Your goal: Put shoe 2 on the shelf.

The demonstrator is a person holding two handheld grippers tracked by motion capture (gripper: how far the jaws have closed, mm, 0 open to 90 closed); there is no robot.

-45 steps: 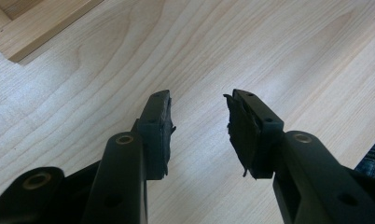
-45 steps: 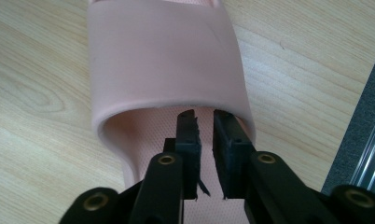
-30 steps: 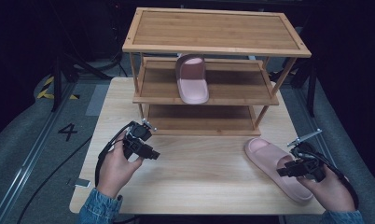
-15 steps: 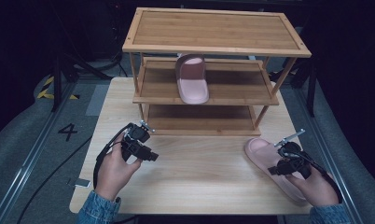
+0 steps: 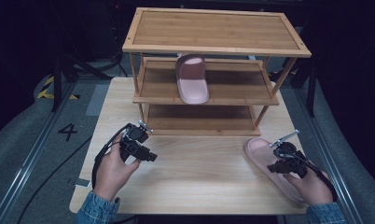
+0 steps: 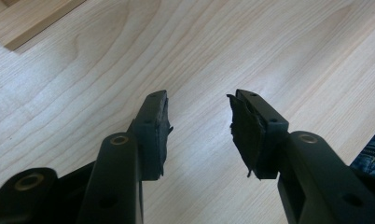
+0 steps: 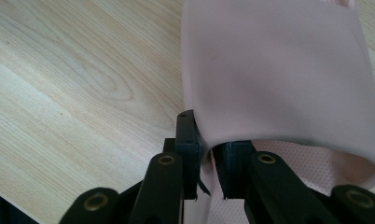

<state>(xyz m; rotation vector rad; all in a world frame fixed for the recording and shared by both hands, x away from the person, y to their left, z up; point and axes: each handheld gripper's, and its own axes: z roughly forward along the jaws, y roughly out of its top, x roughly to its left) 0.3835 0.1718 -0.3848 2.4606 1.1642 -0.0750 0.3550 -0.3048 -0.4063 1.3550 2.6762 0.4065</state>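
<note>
A pink slipper (image 5: 259, 150) lies on the table at the right, in front of the wooden rack. My right gripper (image 5: 275, 167) sits over its strap. In the right gripper view the jaws have just been closing, and my right gripper (image 7: 209, 150) now pinches the near edge of the slipper's strap (image 7: 279, 70) between its pads. A second pink slipper (image 5: 192, 79) rests on the rack's middle shelf. My left gripper (image 5: 150, 156) hovers over bare table at the left; in its own view my left gripper (image 6: 199, 126) stands open with nothing between its pads.
The three-tier wooden rack (image 5: 213, 46) stands at the back of the light wooden table (image 5: 199, 177). Its top and bottom shelves are bare. The rack's foot (image 6: 31, 23) shows at the upper left in the left gripper view. Dark floor surrounds the table.
The right hand has come forward and down onto the slipper on the table, and its jaws have closed on the strap edge. The left hand has stayed put.
</note>
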